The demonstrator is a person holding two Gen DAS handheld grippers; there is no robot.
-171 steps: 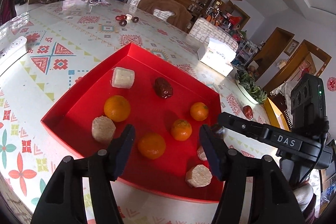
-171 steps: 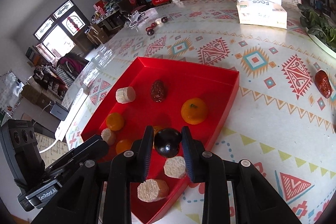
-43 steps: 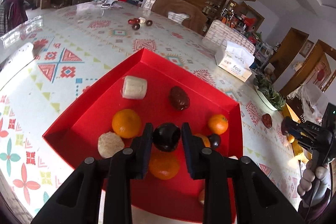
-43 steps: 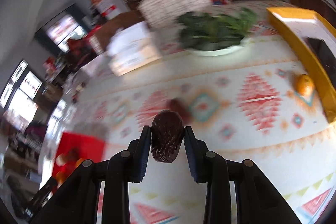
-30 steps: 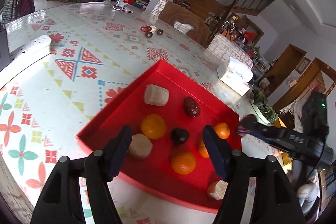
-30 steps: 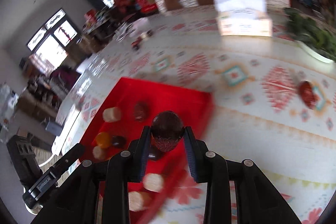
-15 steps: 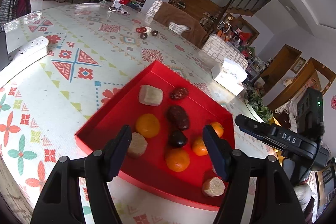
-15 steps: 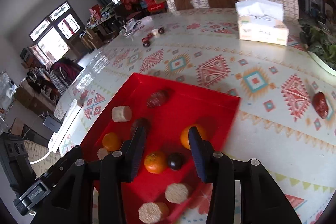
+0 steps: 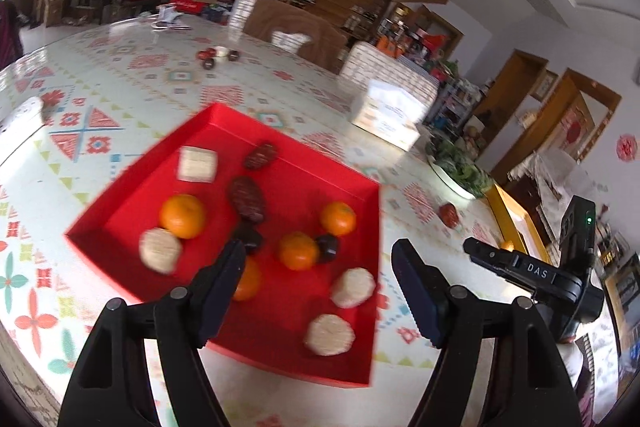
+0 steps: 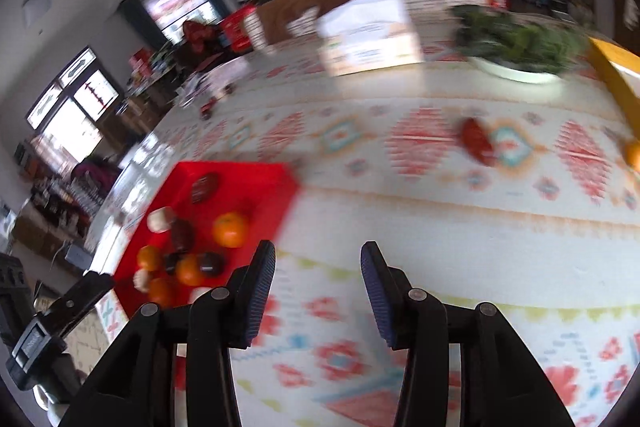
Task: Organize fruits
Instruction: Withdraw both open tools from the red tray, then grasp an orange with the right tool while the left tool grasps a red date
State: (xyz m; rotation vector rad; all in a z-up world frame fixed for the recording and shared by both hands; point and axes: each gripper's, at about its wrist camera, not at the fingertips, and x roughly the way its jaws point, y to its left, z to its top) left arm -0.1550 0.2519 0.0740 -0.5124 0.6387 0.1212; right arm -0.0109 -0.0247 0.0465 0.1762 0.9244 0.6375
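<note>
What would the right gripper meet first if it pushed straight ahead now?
Probably bare patterned tablecloth: the right gripper has open, empty jaws. The dark red date lies farther, off right.

Tray on the surface, oranges and dates inside; tissue box behind, lone date right.

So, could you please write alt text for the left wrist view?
The open, empty left tool hovers over a red tray holding oranges, dates and pale cakes on a patterned table. The right tool sits at right.
</note>
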